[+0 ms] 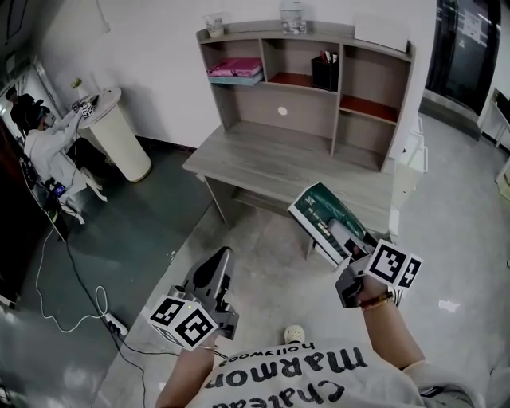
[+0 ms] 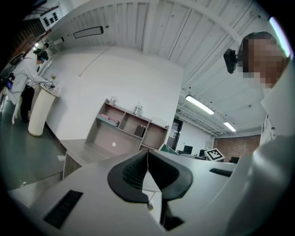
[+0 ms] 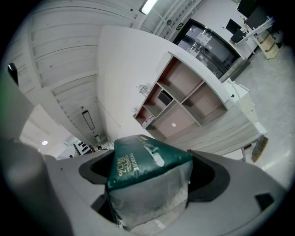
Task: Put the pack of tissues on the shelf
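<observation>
The pack of tissues (image 1: 327, 219), green and white, sticks out of my right gripper (image 1: 360, 249), which is shut on it just in front of the desk's right part. In the right gripper view the pack (image 3: 147, 184) fills the space between both black pads. The shelf unit (image 1: 307, 76) stands on the desk (image 1: 271, 163) ahead, with several open compartments. My left gripper (image 1: 213, 275) hangs low at the left over the floor, its jaws shut with nothing between them; its pads (image 2: 148, 174) meet in the left gripper view.
Pink and blue items (image 1: 237, 68) lie in the shelf's left compartment and a black holder (image 1: 323, 72) in the middle one. Glass jars (image 1: 293, 17) stand on top. A person (image 1: 49, 147) sits at a round white table (image 1: 119, 131) far left. Cables and a power strip (image 1: 115, 324) lie on the floor.
</observation>
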Demonstrator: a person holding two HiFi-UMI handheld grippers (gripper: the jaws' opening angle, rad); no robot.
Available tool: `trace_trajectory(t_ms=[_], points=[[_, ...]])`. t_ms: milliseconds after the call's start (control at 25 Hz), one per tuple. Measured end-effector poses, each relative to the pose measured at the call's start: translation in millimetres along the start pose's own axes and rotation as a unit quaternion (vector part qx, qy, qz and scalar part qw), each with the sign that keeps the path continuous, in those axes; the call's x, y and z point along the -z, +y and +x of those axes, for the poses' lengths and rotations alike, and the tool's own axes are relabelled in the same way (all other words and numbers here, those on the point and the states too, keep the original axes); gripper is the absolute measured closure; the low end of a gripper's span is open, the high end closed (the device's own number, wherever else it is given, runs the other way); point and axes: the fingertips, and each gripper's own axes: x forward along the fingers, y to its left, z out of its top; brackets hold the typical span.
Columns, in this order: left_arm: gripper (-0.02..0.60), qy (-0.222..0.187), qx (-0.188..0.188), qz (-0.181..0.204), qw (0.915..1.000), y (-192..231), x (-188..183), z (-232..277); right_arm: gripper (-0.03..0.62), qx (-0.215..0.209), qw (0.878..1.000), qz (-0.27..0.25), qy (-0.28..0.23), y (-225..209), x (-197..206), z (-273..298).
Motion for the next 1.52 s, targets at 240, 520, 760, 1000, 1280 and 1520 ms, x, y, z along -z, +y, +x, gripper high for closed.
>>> trace_trajectory(t_ms=[240, 520, 760, 1000, 1280, 1520], points=[[0.563, 0.008, -0.008, 0.004, 0.9999, 4.2, 5.6, -5.7, 0.097, 0.006, 1.0, 0.003, -0.005, -5.1, -2.9, 1.1], [0.563, 0.019, -0.019, 0.018, 0.9995, 26.7, 11.9, 15.2, 0.097, 0.022, 1.0, 0.001, 0.009, -26.3, -3.5, 25.2], [0.563, 0.005, -0.025, 0.001, 0.9997, 48.8, 4.3, 41.9, 0.098, 0.032, 0.999, -0.001, 0.009, -43.8, -18.1, 52.1], [0.563, -0.002, -0.022, 0.005, 0.9997, 59.5, -2.1, 70.3, 0.098, 0.033, 0.999, -0.012, 0.004, -49.0, -41.0, 71.9], [0.563, -0.019, -0.023, 0.001, 0.9996, 70.0, -10.8, 85.2, 0.098, 0.018, 1.0, -0.021, -0.002, -42.9, -55.6, 92.8], [0.563, -0.017, -0.024, 0.006, 0.9995, 80.1, -17.1, 86.0, 0.1, 0.013, 0.999, -0.027, 0.015, -36.9, -47.2, 110.2]])
